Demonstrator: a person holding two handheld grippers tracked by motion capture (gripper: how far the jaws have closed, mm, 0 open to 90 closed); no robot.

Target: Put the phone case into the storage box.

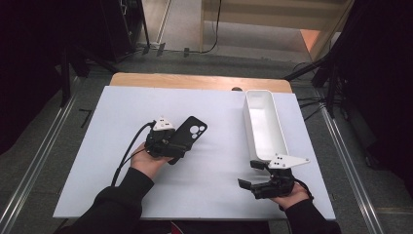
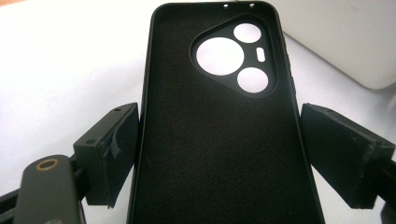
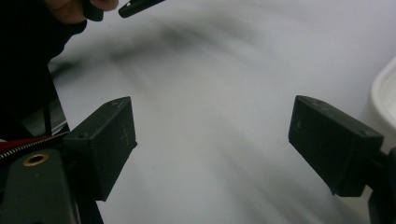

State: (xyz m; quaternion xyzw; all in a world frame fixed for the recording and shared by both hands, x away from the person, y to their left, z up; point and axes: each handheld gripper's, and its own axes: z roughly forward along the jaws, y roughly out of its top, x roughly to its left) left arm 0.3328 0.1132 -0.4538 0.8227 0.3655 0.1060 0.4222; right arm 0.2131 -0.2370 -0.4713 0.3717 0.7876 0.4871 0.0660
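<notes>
A black phone case (image 1: 193, 130) with a triangular camera cut-out lies inside-up between the jaws of my left gripper (image 1: 178, 144), left of the mat's middle. In the left gripper view both pads touch the long sides of the phone case (image 2: 219, 116), so the left gripper (image 2: 219, 154) is shut on it. My right gripper (image 1: 249, 174) rests near the front right of the mat, jaws wide apart. In the right gripper view nothing lies between the jaws of the right gripper (image 3: 212, 140), only bare white mat.
A long white bin (image 1: 249, 124) stands at the right side of the white mat (image 1: 122, 107), its near end just beyond my right gripper; it is also at the bin (image 2: 355, 42) corner in the left gripper view. A wooden table edge (image 1: 195, 80) runs behind.
</notes>
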